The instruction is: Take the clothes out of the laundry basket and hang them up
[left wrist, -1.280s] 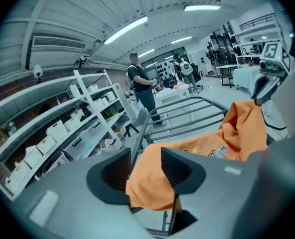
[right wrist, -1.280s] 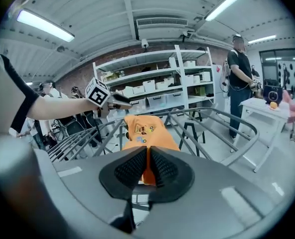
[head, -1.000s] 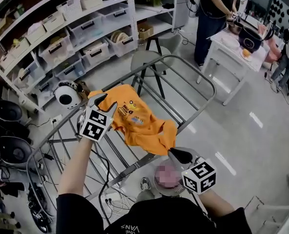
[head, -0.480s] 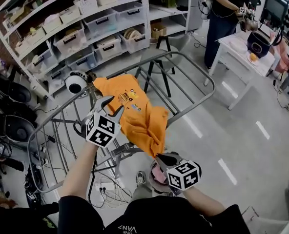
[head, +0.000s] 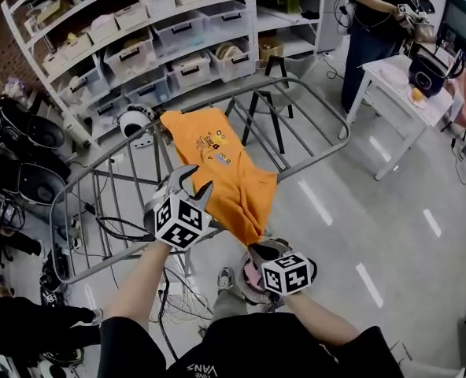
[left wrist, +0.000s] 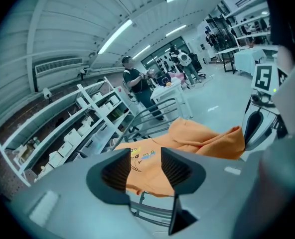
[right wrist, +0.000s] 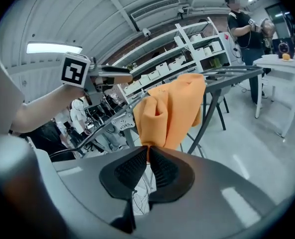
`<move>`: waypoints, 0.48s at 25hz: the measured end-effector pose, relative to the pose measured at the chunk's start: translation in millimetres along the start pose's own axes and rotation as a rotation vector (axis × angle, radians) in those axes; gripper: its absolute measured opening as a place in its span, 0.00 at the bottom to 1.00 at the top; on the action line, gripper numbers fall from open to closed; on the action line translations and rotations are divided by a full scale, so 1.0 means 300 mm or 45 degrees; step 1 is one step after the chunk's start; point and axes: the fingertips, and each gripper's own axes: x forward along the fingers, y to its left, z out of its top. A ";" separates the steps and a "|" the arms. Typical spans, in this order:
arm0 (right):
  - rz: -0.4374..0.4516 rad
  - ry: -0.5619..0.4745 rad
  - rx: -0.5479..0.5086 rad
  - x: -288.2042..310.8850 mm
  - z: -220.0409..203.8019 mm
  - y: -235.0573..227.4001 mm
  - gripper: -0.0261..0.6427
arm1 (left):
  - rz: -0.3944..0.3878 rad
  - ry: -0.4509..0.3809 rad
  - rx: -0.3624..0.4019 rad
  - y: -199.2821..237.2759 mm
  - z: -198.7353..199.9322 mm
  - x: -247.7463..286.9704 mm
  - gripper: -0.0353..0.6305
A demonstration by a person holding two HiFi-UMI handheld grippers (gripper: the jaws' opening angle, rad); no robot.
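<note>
Centrally, orange T-shirt (head: 225,172) draped over grey drying rack (head: 290,90). Right gripper (head: 255,249), at the shirt's 6 o'clock tip: fingers pinched together on the hanging hem. Left gripper (head: 195,181), at the shirt's 8 o'clock edge: fingers apart, the shirt lying beyond them.

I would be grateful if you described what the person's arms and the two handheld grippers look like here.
The left gripper and right gripper each have grey jaws with dark ribbed pads. Each carries a white cube printed with black square markers. The person wears a black short-sleeved top with white lettering, and the forearms are bare.
</note>
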 end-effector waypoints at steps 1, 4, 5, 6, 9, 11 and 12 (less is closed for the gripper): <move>-0.008 0.023 0.002 -0.002 -0.017 -0.009 0.08 | 0.003 0.004 -0.007 -0.018 -0.005 -0.010 0.30; -0.031 0.059 0.004 -0.016 -0.058 -0.048 0.09 | 0.015 0.028 -0.007 -0.063 -0.032 -0.036 0.30; -0.041 0.063 0.006 -0.023 -0.068 -0.066 0.09 | 0.019 0.035 -0.007 -0.076 -0.043 -0.043 0.30; -0.052 0.064 0.009 -0.030 -0.075 -0.085 0.09 | 0.023 0.036 -0.013 -0.086 -0.054 -0.051 0.30; -0.088 0.054 0.017 -0.054 -0.075 -0.133 0.11 | 0.041 -0.018 -0.110 -0.102 -0.084 -0.081 0.30; -0.107 0.037 0.017 -0.074 -0.070 -0.157 0.12 | 0.068 -0.053 -0.210 -0.111 -0.116 -0.111 0.30; -0.115 0.027 0.018 -0.087 -0.069 -0.167 0.12 | 0.088 -0.059 -0.257 -0.119 -0.136 -0.128 0.30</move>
